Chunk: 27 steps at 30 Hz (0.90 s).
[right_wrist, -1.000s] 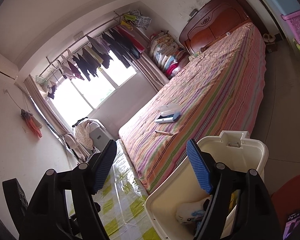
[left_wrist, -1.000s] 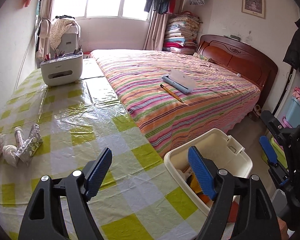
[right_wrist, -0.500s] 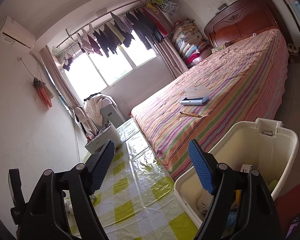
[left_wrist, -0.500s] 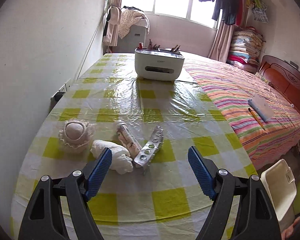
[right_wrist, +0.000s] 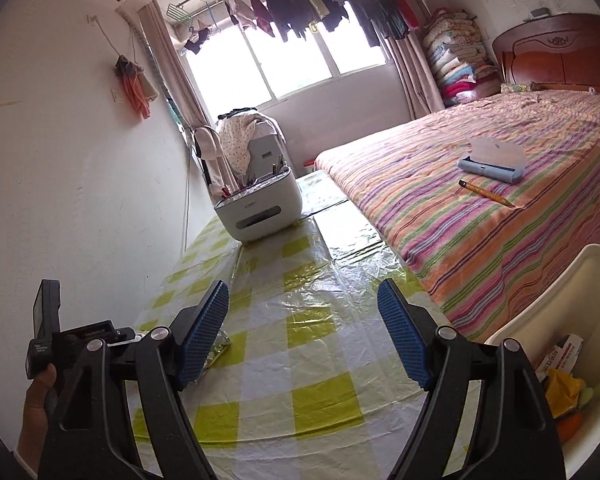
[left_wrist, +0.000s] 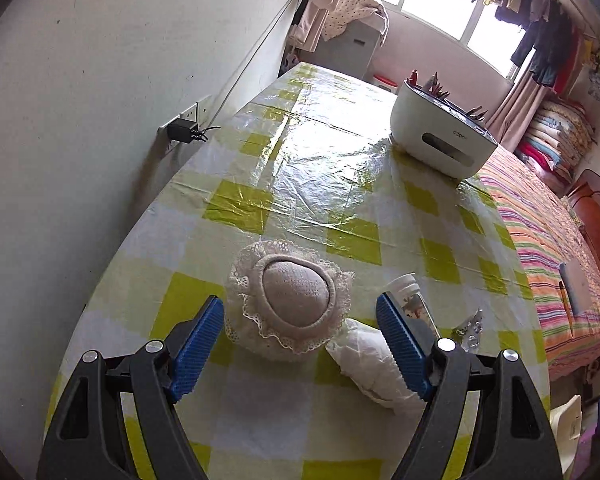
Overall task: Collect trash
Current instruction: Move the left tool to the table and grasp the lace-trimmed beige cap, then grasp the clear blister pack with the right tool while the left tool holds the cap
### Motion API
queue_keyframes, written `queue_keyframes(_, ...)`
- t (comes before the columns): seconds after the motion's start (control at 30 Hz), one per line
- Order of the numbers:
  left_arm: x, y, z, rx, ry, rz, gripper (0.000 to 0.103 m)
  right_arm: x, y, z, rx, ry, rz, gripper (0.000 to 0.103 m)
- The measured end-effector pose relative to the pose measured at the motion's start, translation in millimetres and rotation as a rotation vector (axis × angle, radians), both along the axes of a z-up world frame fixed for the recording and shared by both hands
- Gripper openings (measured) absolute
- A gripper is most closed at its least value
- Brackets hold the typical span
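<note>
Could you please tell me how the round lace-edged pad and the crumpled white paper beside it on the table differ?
The lace-edged pad is round and neatly shaped, with a frilled rim around a beige dome; the crumpled white paper is an irregular, elongated wad. The pad lies centred between the open left gripper fingers, while the paper sits nearer the right-hand finger, partly hidden behind it. Both are pale and rest on the checked tablecloth.

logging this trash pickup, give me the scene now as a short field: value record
setting: bedroom, table with checked cloth beside a striped bed
left gripper: open, empty, low over the table
nearest item: lace-edged round pad, between the open jaws
other items: crumpled white tissue, small bottle, blister pack
right gripper: open, empty, above the table
bin: cream, off the table's right edge, already holds wrappers
also on table: white organizer
</note>
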<state>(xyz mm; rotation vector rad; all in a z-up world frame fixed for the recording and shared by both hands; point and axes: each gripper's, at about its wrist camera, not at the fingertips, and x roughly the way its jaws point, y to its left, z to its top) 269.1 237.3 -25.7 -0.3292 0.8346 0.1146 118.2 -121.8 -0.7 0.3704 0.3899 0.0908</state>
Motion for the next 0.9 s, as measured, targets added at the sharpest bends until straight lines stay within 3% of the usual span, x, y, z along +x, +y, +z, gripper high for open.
queue_keyframes(0.33,40,3,-21,0.006,0.094,-0.054,0.075,47,45,0,-0.024,0.054,0.108,0.076)
queue_keyframes(0.4,44,2,-24,0.012,0.108,-0.055,0.060,57,53,-1,-0.024,0.075,0.128,0.076)
queue_keyframes(0.43,45,2,-24,0.017,0.111,-0.052,0.059,64,57,-3,-0.024,0.089,0.142,0.076)
queue_keyframes(0.73,40,7,-24,-0.032,0.097,-0.045,0.052,126,103,-41,-0.031,0.346,0.244,0.076)
queue_keyframes(0.9,32,1,-22,0.022,0.095,-0.064,0.052,143,127,-51,-0.067,0.407,0.258,0.074)
